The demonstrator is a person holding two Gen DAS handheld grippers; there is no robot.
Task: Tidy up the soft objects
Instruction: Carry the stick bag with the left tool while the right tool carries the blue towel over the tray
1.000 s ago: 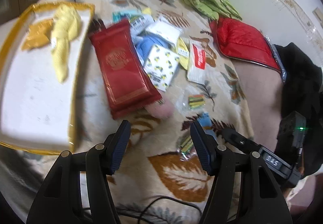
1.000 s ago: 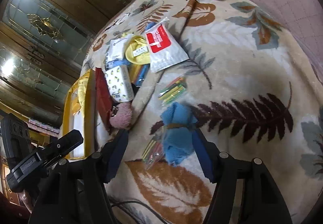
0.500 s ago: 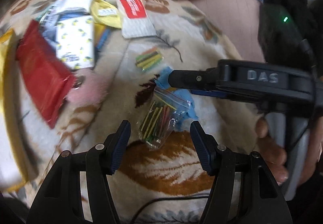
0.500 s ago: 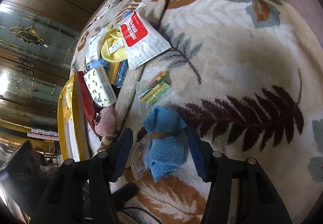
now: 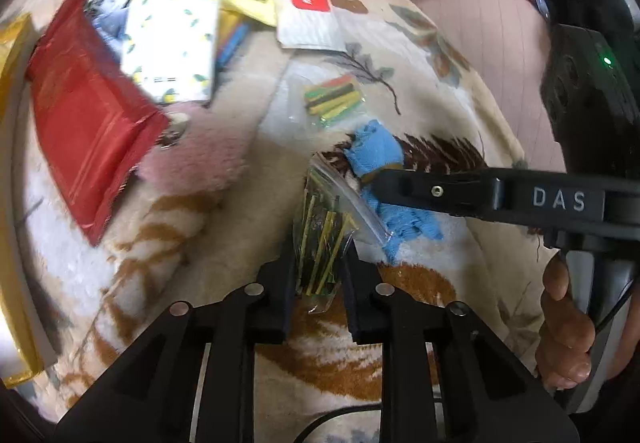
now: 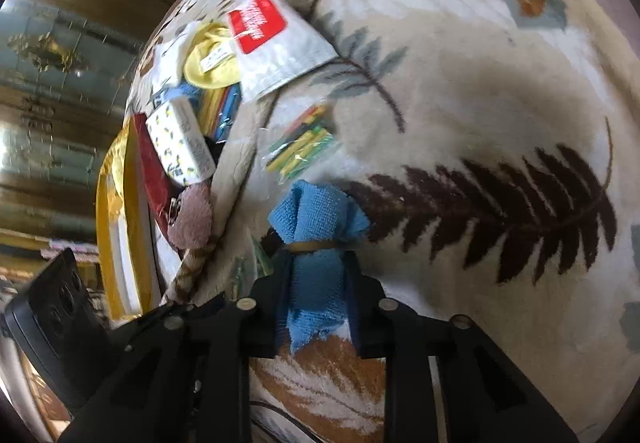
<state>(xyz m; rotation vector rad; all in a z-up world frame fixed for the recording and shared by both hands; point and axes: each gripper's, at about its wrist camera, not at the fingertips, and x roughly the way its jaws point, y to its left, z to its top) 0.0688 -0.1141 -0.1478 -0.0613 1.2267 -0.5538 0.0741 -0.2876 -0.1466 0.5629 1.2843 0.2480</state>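
Left wrist view: left gripper (image 5: 318,263) at lower centre, jaws just closed in, now narrow and pinching a clear bag of thin coloured sticks (image 5: 320,243). Just right of the bag, blue cloth bundle (image 5: 384,179), partly hidden by a finger of the right gripper (image 5: 384,189) reaching in from the right edge, marked DAS; a hand (image 5: 564,327) wrapped around its handle at lower right. Pink fluffy object (image 5: 200,159) left of centre, touching a red foil packet (image 5: 84,111) at the left. Lemon-print packet (image 5: 172,43) at upper left; second bag of coloured sticks (image 5: 332,99) above centre. All on a leaf-patterned blanket (image 5: 180,243).

Right wrist view: right gripper (image 6: 318,299) at lower centre, jaws just closed in, now narrow and pressing both sides of the blue cloth bundle (image 6: 316,243), tied with a tan band. Second stick bag (image 6: 300,147) just above the bundle. Pink fluffy object (image 6: 192,219) to the left, beside the red packet (image 6: 150,171). Yellow-rimmed tray (image 6: 108,211) along the left edge. White pouch with a red label (image 6: 276,43) at upper centre.
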